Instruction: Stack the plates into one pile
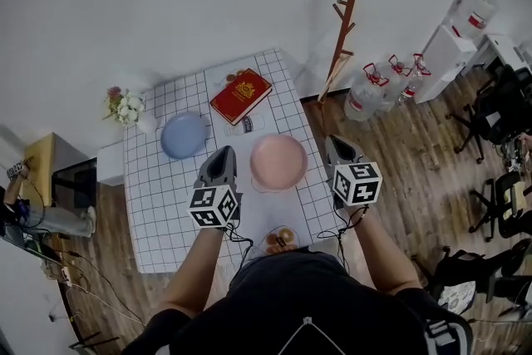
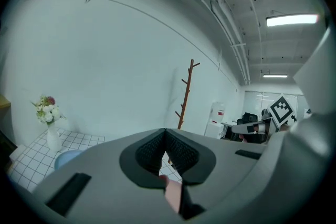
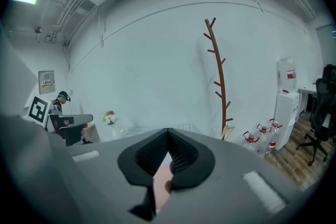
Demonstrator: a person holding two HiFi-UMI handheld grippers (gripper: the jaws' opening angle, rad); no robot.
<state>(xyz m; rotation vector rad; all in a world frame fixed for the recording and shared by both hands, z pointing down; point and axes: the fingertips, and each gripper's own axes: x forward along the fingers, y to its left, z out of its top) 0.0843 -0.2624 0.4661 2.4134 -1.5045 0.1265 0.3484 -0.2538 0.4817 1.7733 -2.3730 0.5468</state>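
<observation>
A pink plate [image 1: 278, 161] lies on the checked tablecloth, right of centre. A blue plate [image 1: 184, 135] lies apart from it to the left. My left gripper [image 1: 224, 152] hovers above the table between the two plates, jaws shut and holding nothing. My right gripper [image 1: 335, 141] hovers just off the pink plate's right side, also shut and empty. In the left gripper view the jaws [image 2: 165, 131] meet, with a sliver of the pink plate [image 2: 172, 194] showing below them and the blue plate [image 2: 65, 157] low at the left. The right gripper view shows its jaws [image 3: 168, 131] closed too.
A red book [image 1: 241, 96] lies at the table's far side, with a vase of flowers [image 1: 125, 106] at the far left corner. A small round brown object [image 1: 283, 239] sits near the front edge. A wooden coat stand [image 1: 349, 4] and water bottles [image 1: 378, 87] stand right of the table.
</observation>
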